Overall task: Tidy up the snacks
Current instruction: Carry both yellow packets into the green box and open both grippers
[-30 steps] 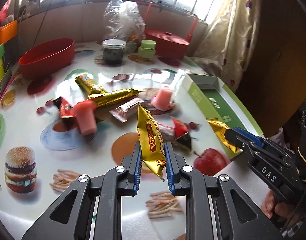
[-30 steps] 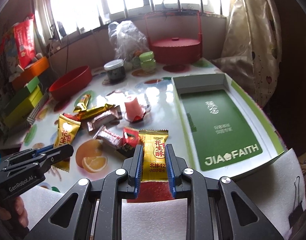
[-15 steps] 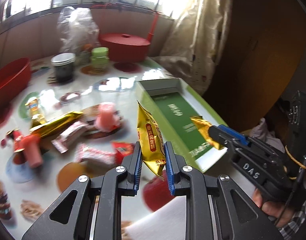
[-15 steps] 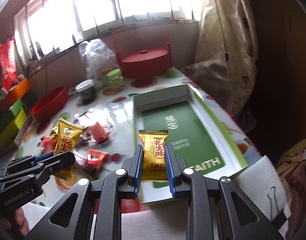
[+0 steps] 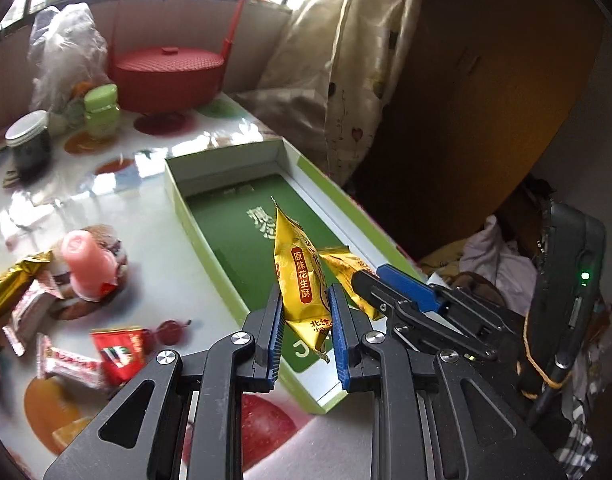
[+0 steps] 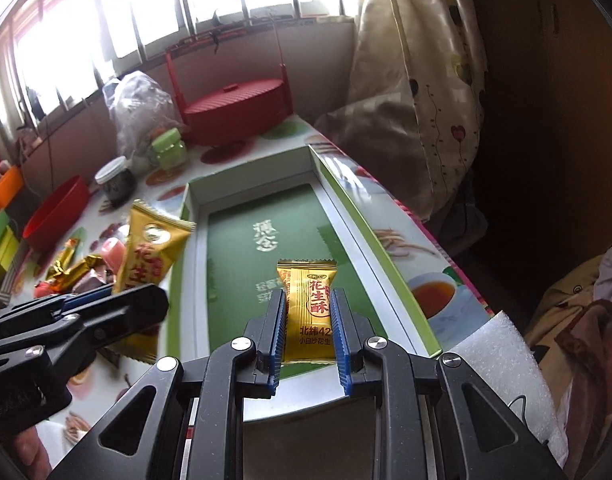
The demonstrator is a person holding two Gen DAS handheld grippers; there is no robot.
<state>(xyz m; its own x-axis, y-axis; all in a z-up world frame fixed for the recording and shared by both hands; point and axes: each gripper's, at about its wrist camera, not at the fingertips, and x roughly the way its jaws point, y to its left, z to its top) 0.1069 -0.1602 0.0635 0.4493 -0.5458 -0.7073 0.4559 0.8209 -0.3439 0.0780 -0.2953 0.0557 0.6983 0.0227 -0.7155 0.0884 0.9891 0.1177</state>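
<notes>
Tongs both clamped — left tongs (image 5: 305, 312) and right tongs (image 6: 308, 322) each grip a yellow packet above the green box (image 6: 242, 248).

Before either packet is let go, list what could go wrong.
1. The two grippers are close over the green box; the left packet nearly touches the right packet, so they may collide.
2. The left packet hangs near the box's left wall and may drop outside.

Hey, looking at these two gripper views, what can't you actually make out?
- Left wrist: loose snacks at left are motion-blurred; labels unreadable.
- Left wrist: right gripper's packet is mostly hidden behind the left packet.
- Right wrist: green box near end is hidden by the right gripper.
</notes>
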